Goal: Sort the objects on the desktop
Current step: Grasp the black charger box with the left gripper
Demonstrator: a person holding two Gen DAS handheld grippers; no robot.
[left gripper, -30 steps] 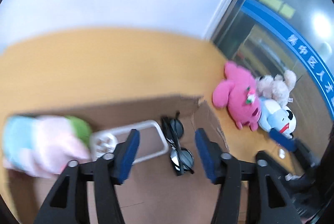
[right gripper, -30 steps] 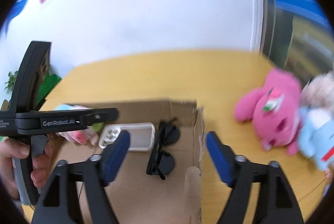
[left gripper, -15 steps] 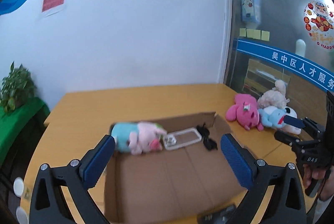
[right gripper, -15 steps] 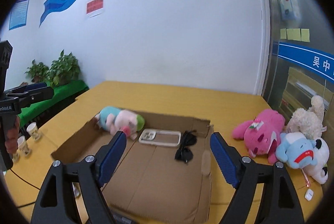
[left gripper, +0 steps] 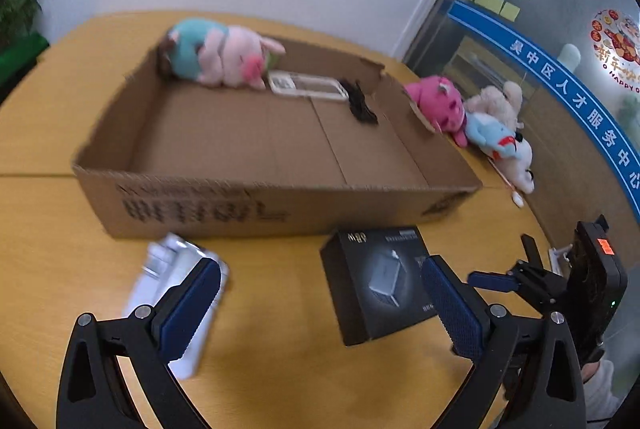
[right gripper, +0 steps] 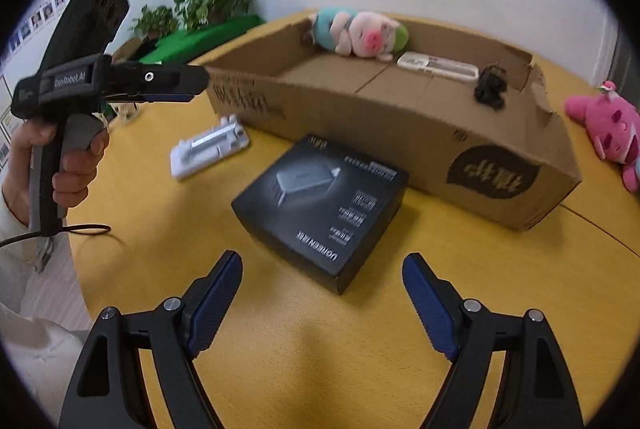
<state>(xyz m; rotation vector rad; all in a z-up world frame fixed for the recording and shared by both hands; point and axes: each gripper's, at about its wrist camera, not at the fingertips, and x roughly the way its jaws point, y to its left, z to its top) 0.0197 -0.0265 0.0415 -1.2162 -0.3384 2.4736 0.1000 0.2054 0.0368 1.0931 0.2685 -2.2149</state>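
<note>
While 3 items already lie in the cardboard box (left gripper: 276, 149), the black carton (right gripper: 320, 207) and white pack (right gripper: 208, 149) wait on the table (right gripper: 460, 289) before it. Left gripper (left gripper: 320, 309) and right gripper (right gripper: 320, 305): both wide, empty. Next: close on 1. Print blurred; dark item in box unclear.

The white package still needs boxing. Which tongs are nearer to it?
Left. The left tongs hang open right by the white package, one pad overlapping it in view. The right tongs face the black box, farther away.
</note>
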